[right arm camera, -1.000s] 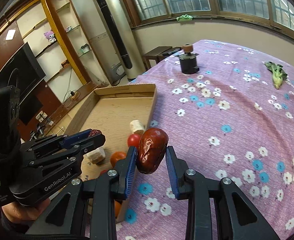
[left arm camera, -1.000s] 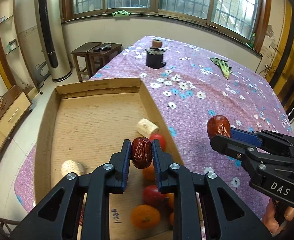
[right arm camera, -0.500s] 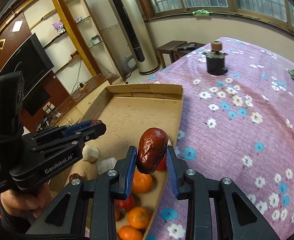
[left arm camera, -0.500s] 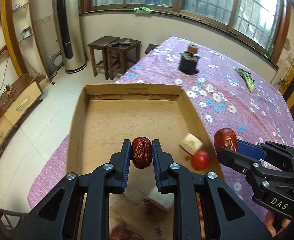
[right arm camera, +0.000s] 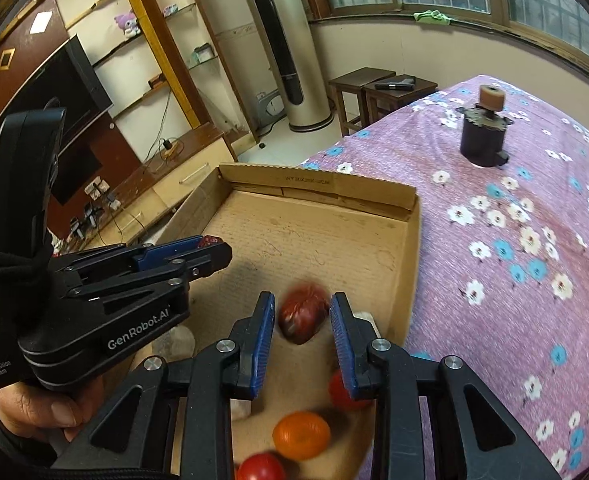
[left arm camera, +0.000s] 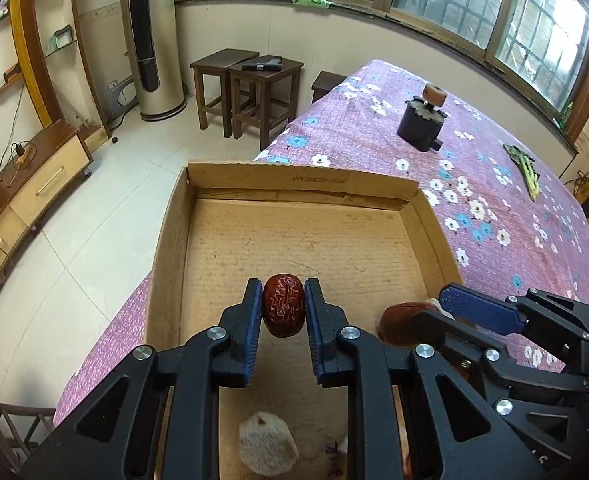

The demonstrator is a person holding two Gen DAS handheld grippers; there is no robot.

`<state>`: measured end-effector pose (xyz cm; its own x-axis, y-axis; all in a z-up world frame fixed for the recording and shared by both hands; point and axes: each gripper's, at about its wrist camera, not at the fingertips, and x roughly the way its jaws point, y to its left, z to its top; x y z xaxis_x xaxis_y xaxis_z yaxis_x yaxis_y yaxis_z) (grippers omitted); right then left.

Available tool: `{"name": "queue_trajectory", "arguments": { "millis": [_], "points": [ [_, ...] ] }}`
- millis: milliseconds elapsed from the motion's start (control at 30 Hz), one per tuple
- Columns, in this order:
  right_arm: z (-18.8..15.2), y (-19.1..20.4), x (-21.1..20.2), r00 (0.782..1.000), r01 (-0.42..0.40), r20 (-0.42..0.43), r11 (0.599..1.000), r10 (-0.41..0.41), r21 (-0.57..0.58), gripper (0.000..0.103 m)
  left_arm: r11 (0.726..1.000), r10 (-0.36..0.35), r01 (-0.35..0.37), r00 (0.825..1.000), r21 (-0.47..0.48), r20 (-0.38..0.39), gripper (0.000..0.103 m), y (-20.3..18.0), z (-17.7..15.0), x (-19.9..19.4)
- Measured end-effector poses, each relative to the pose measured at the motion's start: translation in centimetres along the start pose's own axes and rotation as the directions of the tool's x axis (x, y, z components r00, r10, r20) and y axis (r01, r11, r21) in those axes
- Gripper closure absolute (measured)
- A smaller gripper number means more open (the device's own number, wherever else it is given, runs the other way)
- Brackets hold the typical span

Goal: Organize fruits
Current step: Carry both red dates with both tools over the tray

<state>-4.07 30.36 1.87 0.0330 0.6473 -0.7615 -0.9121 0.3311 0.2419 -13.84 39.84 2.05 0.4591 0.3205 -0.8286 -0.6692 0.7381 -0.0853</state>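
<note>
Claws (left arm camera: 283, 312) (right arm camera: 302, 320) over box (left arm camera: 294, 184) (left gripping date (left arm camera: 283, 310))

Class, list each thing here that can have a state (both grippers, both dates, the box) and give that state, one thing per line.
left gripper: shut on a date, over the box.
left date: clamped between the fingers, held above the box floor.
right gripper: open.
right date: free between the open fingers, blurred.
cardboard box: open-topped, on the table, holding fruit.
</note>
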Motion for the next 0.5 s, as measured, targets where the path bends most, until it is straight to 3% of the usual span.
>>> {"name": "queue_trajectory", "arguments": {
  "millis": [500],
  "points": [
    [0.9,0.1,2.2,1.000,0.004,-0.028,1.000,-0.005,-0.026,0.076,1.000,0.003,-0.003,0.997,0.008,-0.079,0.084,-0.4,0.0,2.3]
  ]
}}
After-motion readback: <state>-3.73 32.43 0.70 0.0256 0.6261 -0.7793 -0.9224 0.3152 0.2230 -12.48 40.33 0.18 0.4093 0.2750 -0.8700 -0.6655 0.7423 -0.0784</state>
